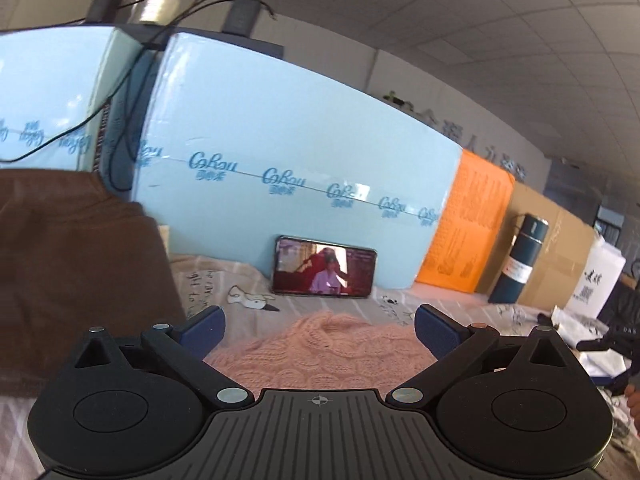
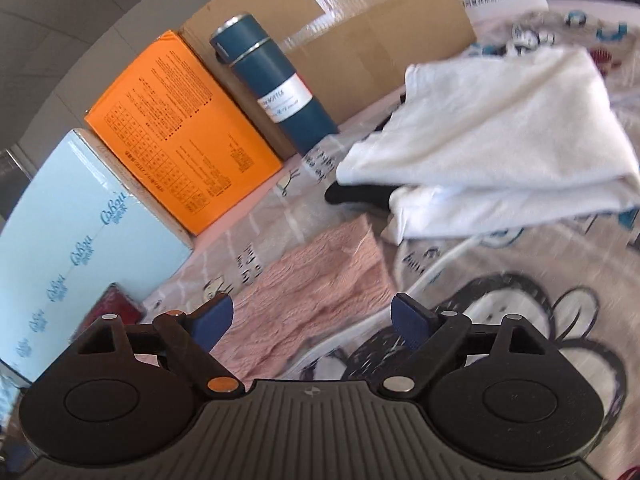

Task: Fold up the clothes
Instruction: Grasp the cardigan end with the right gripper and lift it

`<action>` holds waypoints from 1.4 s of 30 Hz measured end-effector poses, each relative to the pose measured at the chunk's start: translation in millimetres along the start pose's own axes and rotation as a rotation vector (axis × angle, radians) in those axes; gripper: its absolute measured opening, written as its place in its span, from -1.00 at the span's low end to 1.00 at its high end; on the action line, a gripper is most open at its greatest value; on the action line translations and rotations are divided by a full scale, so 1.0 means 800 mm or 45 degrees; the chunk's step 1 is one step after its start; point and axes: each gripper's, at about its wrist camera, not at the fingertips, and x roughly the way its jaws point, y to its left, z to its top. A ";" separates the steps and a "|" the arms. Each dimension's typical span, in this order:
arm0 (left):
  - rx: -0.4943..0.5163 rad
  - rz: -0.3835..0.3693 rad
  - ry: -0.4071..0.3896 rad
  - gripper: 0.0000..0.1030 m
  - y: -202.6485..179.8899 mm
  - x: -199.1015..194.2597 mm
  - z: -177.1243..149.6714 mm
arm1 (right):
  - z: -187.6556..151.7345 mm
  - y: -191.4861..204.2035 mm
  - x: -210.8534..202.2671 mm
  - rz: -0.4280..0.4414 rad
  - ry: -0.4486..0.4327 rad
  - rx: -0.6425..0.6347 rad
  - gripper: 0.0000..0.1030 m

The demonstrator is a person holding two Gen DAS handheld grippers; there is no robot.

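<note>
Both grippers, left (image 1: 319, 330) and right (image 2: 312, 322), gape above pink sweater (image 1: 320, 356), unpinched

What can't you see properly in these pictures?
- Brown cloth: left wrist view, cut off by the left edge; what garment it is can't be told.
- Black item: right wrist view, mostly hidden under the folded white cloth.
- Pink knitted sweater: both views, near part hidden behind the gripper bodies.
- Phone screen: too small to read.

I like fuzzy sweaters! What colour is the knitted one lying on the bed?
The cable-knit woolly sweater is soft pink. It shows best in the left wrist view.
</note>
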 end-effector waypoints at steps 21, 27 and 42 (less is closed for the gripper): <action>0.069 0.010 0.106 0.98 -0.001 0.019 -0.023 | -0.004 0.011 0.063 -0.073 -0.129 -0.056 -0.53; 0.074 0.028 0.083 0.98 0.001 0.018 -0.023 | -0.035 0.061 -0.008 -0.099 -0.408 -0.374 -0.66; 0.136 -0.009 0.052 0.98 -0.010 0.013 -0.024 | -0.044 0.060 -0.066 -0.269 -0.637 -0.512 -0.69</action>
